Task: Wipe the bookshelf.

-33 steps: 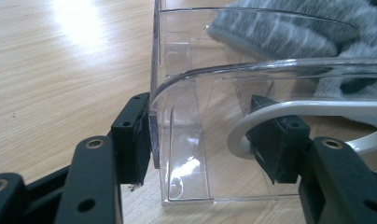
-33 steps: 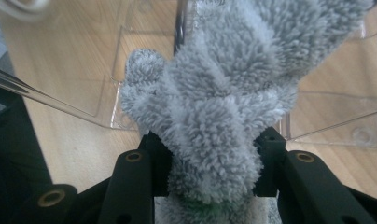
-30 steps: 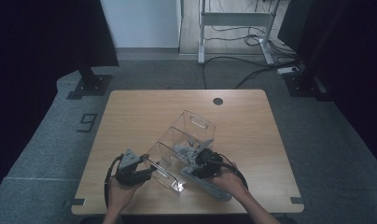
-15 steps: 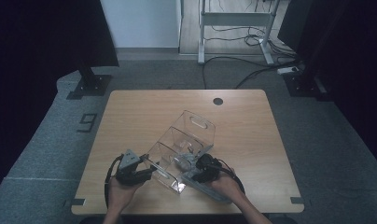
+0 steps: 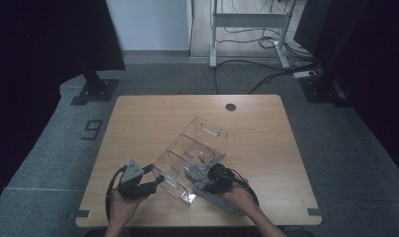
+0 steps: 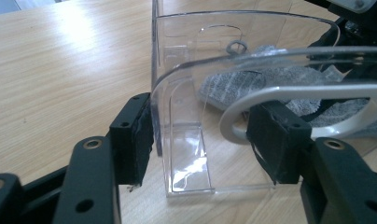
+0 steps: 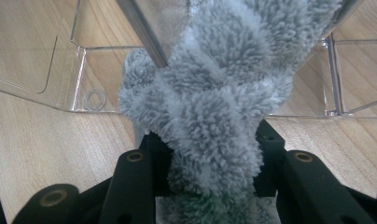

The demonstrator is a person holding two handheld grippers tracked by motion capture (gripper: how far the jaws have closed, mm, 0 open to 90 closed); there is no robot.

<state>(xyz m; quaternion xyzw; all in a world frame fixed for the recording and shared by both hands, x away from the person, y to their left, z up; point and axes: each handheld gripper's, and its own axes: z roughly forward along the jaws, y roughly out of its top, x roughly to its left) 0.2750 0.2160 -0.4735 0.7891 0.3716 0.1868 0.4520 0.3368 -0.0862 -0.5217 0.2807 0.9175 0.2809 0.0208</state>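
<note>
Left jaws: your left gripper (image 6: 200, 140) clamps the clear bin (image 6: 233, 70) wall.
Right jaws: your right gripper (image 7: 210, 163) pinches the grey cloth (image 7: 214, 93), bin just ahead.

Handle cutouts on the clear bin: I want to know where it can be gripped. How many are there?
2. One handle cutout in the far end wall of the clear bin; the other in the near end wall, between the left gripper fingers.
</note>
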